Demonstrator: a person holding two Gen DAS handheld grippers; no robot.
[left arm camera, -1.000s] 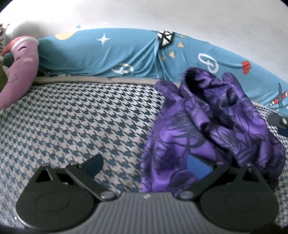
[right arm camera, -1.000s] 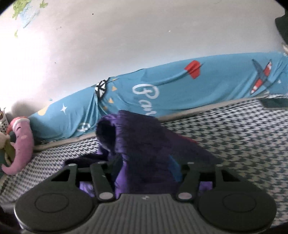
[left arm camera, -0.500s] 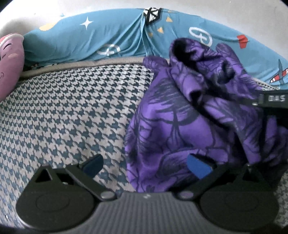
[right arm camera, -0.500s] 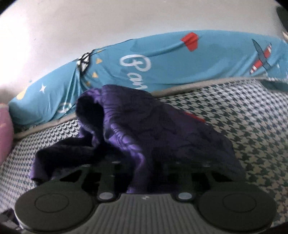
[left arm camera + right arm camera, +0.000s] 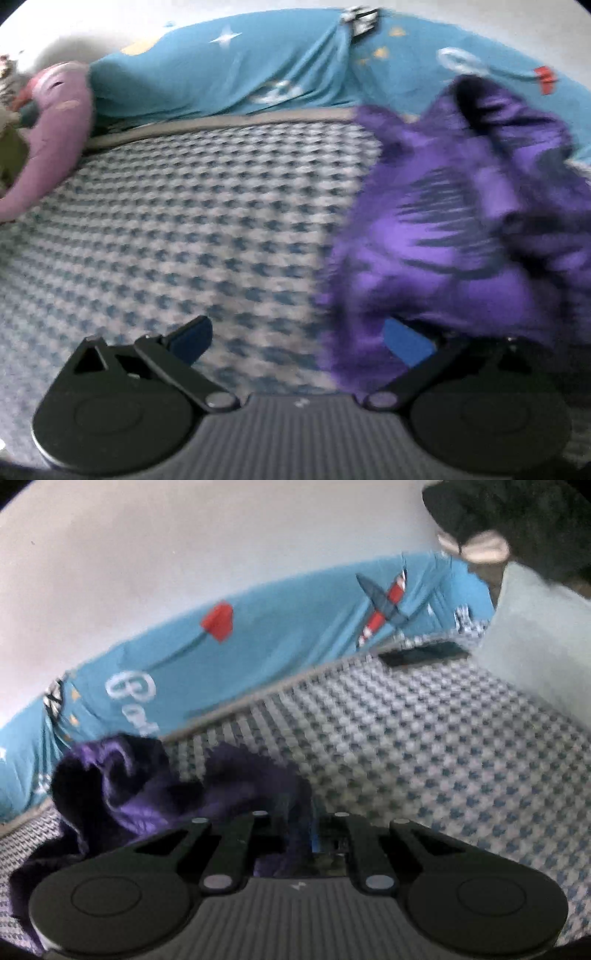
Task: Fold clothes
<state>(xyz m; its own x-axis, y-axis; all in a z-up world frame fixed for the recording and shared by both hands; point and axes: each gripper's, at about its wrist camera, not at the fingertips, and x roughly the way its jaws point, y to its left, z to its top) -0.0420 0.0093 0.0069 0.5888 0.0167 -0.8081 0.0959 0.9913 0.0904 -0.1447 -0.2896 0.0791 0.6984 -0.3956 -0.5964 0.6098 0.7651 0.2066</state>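
- right wrist view: right gripper (image 5: 308,840) is clamped on a bunched purple garment (image 5: 147,794) trailing to its left over the checked bed cover (image 5: 424,757).
- left gripper (image 5: 299,338) gapes empty, garment by its right finger.
- nothing is folded yet; flattening and every fold remain.

A purple garment (image 5: 461,229) with dark streaky print lies crumpled in a loose heap on the houndstooth-patterned bed cover (image 5: 192,221). Its far folds rise in a dark-mouthed hump near the cover's far edge. In the right wrist view the garment (image 5: 147,790) looks darker, its folds bunched and uneven on the cover.
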